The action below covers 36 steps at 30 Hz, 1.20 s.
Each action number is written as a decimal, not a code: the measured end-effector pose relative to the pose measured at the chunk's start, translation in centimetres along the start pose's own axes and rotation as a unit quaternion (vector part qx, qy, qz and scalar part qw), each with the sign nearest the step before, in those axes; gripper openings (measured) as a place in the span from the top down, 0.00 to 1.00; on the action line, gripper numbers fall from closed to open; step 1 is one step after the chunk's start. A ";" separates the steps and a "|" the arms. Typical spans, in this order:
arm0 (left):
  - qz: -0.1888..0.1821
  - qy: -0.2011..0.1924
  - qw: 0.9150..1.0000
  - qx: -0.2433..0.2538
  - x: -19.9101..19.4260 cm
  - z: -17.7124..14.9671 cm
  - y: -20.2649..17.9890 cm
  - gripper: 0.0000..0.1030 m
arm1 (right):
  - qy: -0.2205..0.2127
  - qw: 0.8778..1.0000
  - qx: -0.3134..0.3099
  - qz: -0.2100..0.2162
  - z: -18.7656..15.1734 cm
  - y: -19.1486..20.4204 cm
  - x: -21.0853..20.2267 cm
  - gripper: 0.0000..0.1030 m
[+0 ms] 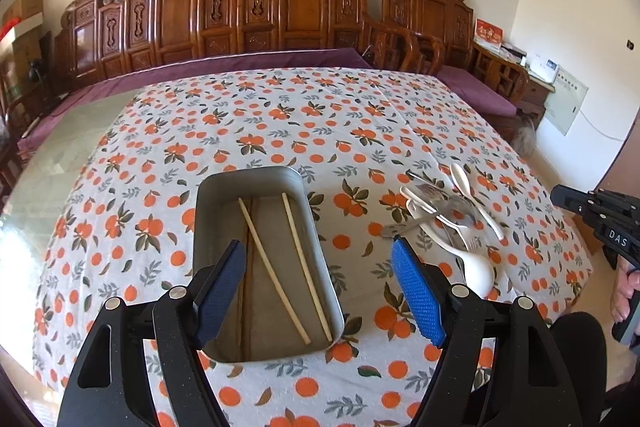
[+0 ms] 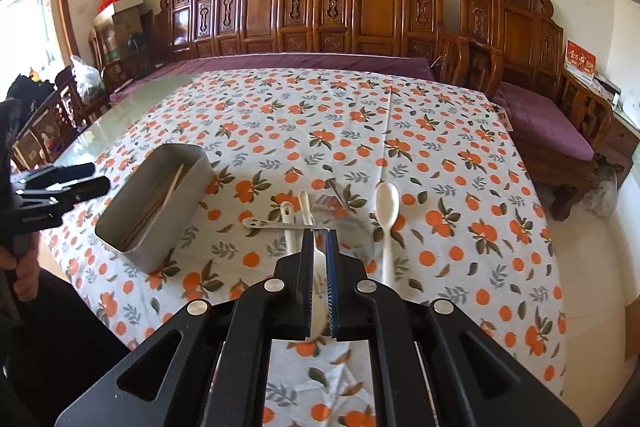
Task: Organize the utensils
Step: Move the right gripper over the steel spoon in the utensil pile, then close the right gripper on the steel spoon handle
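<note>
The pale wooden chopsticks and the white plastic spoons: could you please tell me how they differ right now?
The pale wooden chopsticks lie inside the grey metal tin, while the white plastic spoons lie outside it on the orange-patterned tablecloth. The chopsticks are thin straight sticks; the spoons end in broad bowls. The chopsticks lie apart; the spoons are heaped with metal cutlery.

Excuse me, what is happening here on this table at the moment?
A person is sorting utensils with two handheld grippers. Two chopsticks already lie in the metal box; the left gripper hangs open above them, holding nothing. The right gripper is shut over the pile of spoons and forks on the tablecloth; whether it grips one is unclear.
</note>
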<state>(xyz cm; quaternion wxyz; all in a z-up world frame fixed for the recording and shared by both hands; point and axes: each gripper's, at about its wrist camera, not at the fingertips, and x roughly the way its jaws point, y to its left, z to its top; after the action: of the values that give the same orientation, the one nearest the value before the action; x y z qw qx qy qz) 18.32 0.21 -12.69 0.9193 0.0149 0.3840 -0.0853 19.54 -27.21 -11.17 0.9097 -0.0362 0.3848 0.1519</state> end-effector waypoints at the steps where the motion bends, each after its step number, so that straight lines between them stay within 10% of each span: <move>1: 0.002 0.001 1.000 0.002 -0.1 0.1 -0.1 0.30 | 0.003 1.000 -0.002 -0.001 0.0 -0.1 0.1 0.91; 15: 0.000 0.014 1.000 -0.012 0.4 1.8 -0.8 0.30 | 0.070 0.996 -0.058 0.015 0.7 -1.9 7.0 0.67; 36: -0.013 0.037 0.999 -0.005 4.8 2.3 -2.6 0.30 | 0.117 0.983 -0.136 0.038 1.1 -1.0 17.2 0.58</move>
<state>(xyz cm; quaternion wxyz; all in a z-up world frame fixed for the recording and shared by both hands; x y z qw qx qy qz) 22.81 -3.30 -14.33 0.9034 0.0084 0.4180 -0.0952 31.94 -23.65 -22.72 0.8387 -0.1620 0.4653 0.2318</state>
